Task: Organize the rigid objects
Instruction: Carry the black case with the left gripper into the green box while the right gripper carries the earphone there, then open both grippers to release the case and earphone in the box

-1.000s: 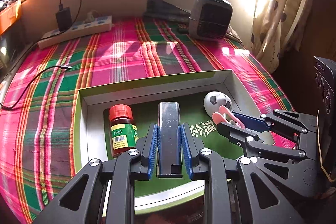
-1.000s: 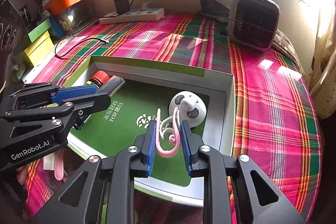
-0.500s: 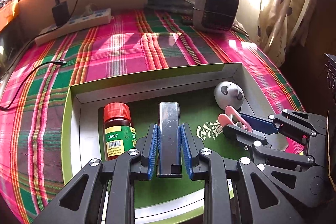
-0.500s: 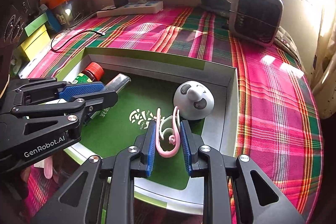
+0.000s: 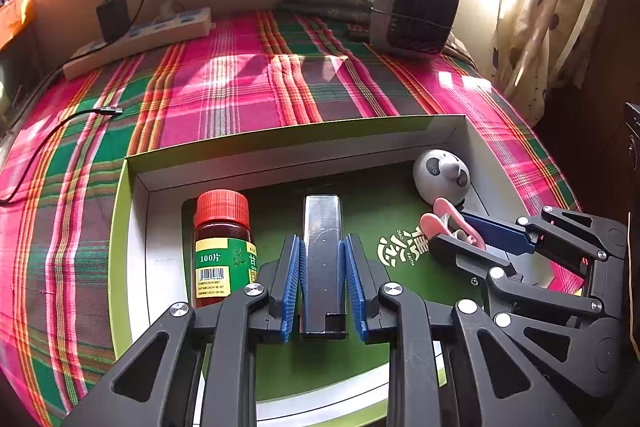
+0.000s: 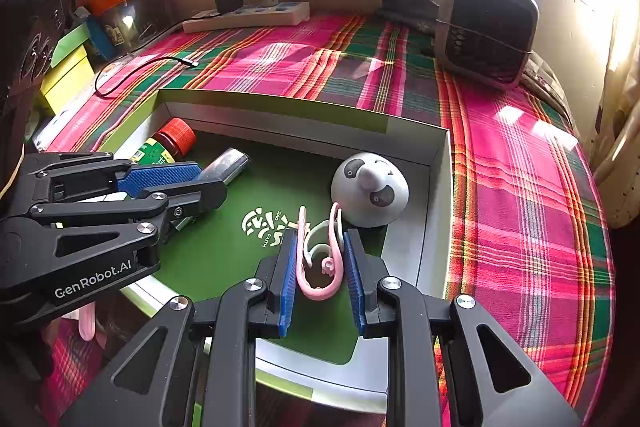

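Over the box [image 5: 280,143], both my grippers hold things
Left gripper [image 5: 322,283] pinches the bar [image 5: 322,251] beside the bottle [image 5: 222,247]; right gripper [image 6: 320,279] pinches the clip [image 6: 322,259] near the panda [image 6: 370,189]

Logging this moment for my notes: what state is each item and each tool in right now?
Left tool: shut on the metal bar.
Right tool: shut on the pink clip.
Pill bottle: capped, upright in the box.
Panda toy: resting in the box, untouched.
Box: open, no lid.
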Demonstrator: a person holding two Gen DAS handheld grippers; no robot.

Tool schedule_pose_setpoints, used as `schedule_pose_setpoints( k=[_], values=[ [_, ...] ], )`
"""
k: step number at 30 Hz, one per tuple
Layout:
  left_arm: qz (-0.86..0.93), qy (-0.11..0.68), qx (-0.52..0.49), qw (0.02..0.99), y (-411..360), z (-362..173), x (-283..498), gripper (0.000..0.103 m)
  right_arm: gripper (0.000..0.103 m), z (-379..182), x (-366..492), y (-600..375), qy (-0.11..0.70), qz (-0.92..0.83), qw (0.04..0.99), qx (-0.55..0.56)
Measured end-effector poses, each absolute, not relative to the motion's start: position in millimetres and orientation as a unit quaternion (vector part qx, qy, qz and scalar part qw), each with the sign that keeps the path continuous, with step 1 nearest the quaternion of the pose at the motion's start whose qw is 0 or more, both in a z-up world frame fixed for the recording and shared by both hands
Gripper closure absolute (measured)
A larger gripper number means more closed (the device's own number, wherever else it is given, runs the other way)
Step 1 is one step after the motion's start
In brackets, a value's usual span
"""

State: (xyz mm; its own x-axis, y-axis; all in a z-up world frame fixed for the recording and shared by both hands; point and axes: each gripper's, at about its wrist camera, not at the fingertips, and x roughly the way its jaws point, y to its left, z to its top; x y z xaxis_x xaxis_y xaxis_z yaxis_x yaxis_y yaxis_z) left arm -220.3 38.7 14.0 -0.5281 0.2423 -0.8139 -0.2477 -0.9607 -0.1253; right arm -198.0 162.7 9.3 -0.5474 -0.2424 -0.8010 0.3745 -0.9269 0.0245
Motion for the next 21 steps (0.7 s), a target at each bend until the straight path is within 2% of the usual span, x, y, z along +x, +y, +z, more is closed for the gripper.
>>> schedule_pose_setpoints(
  k=[9, 16, 21],
  values=[
    [0.874, 0.006, -0.465, 0.14, 39.4, 13.7, -220.3, 0.08, 0.079, 9.2, -198.3, 163.9, 0.072, -0.877, 0.176, 0.441],
    [0.874, 0.008, -0.465, 0.139, 40.4, 12.9, -219.9, 0.072, 0.064, 10.8, -196.2, 162.8, 0.067, -0.88, 0.177, 0.436],
    [0.875, 0.005, -0.467, 0.131, 35.7, 13.6, -218.1, 0.068, 0.062, 13.1, -194.4, 165.4, 0.061, -0.884, 0.172, 0.432]
  ],
)
